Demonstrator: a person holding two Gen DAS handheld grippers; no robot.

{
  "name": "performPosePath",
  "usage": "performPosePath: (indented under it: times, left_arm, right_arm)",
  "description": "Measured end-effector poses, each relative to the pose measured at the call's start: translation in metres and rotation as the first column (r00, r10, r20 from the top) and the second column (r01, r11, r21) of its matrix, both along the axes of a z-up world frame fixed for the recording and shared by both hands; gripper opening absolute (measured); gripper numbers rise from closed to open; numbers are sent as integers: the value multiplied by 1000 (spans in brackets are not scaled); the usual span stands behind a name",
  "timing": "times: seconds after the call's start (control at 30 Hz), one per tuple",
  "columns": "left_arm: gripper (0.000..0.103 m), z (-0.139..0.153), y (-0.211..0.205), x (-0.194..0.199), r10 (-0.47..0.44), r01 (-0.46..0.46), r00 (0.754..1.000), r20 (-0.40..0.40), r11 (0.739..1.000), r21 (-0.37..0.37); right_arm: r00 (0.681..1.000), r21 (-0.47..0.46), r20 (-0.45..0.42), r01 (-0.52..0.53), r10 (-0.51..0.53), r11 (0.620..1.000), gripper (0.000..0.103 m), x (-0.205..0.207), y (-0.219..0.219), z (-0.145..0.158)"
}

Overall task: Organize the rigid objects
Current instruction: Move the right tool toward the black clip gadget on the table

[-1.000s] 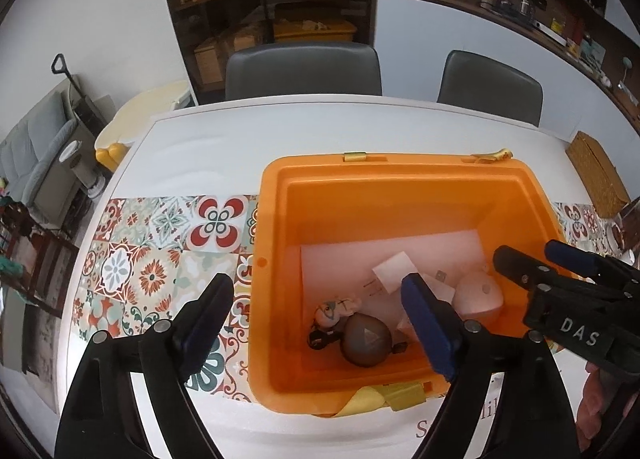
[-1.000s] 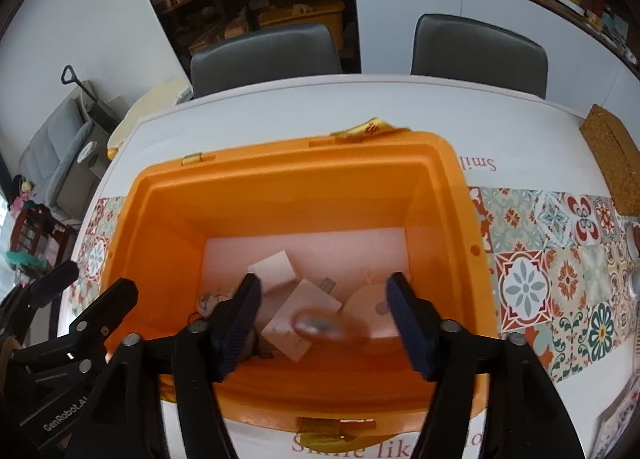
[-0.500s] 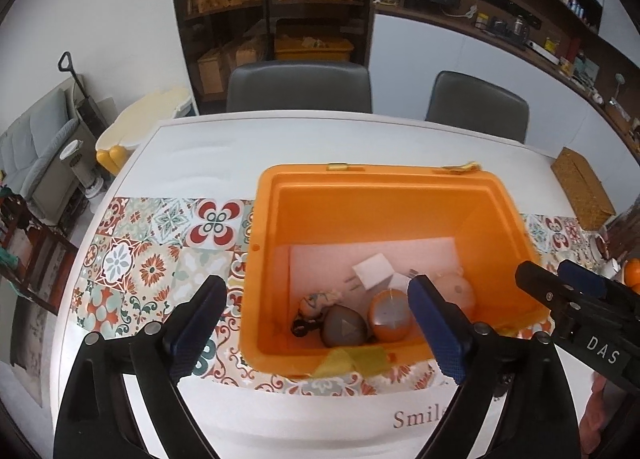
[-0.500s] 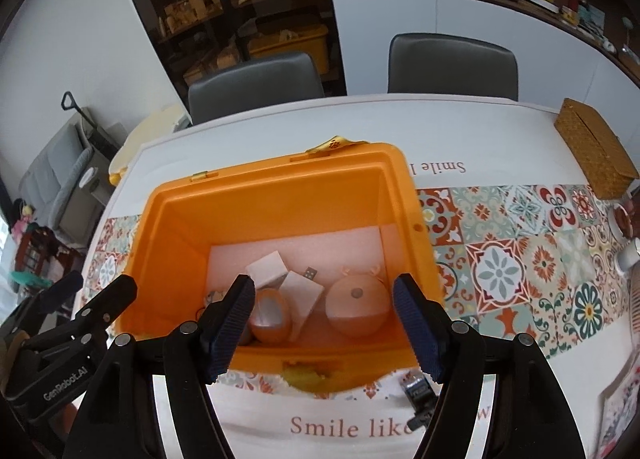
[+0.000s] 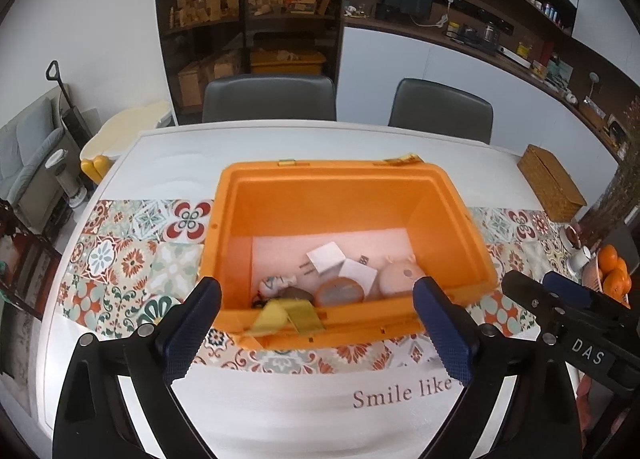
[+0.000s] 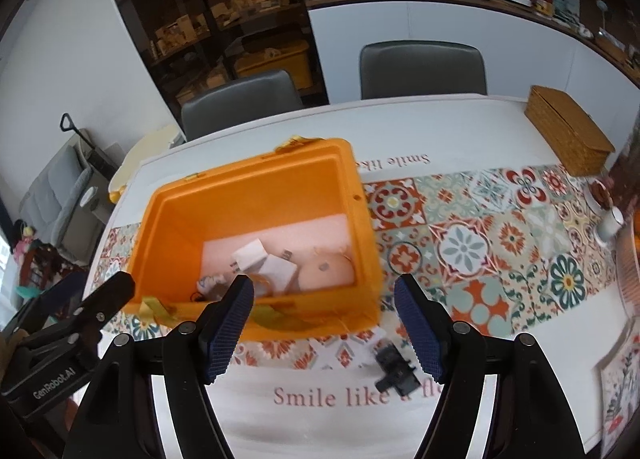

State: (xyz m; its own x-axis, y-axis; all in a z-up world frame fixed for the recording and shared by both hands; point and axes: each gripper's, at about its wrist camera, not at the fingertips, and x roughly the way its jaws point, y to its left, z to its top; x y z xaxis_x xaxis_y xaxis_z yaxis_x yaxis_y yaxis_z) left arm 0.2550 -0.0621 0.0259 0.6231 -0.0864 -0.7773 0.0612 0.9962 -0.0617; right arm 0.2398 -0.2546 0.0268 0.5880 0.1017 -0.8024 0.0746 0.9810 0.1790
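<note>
An orange bin (image 5: 348, 187) stands open on the table, a yellow latch (image 5: 288, 319) hanging on its near wall. Inside lie two white blocks (image 5: 326, 257), a pink round piece (image 5: 400, 277), an orange round piece (image 5: 340, 291), a dark round piece (image 5: 294, 293) and a small figure (image 5: 276, 283). My left gripper (image 5: 316, 319) hovers above the bin's near edge, its jaws opening with nothing between them. My right gripper (image 6: 323, 287) is open and holds nothing, near the bin's (image 6: 248, 195) right corner. A small black object (image 6: 394, 371) lies on the table below it.
A patterned runner (image 6: 480, 243) crosses the white table. At the far right stand a wicker box (image 5: 550, 187), a white cup (image 6: 608, 223) and oranges (image 5: 612, 271). Two grey chairs (image 5: 268, 97) stand behind the table.
Both grippers have pulled back and up from inside the bin. An orange round piece that was blurred between the right fingers now lies in the bin. The left jaws stand wider.
</note>
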Motion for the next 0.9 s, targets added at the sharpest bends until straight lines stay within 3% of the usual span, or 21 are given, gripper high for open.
performPosePath:
  times: [0.57, 0.9]
  left_arm:
    - [98, -52, -7, -25, 34, -39, 987, -156, 999, -24]
    - [98, -86, -15, -26, 61, -57, 974, -220, 998, 29]
  right_arm:
    - [998, -16, -68, 11, -12, 1000, 73, -27, -15, -33]
    - [986, -13, -165, 3, -5, 1000, 73, -29, -20, -71]
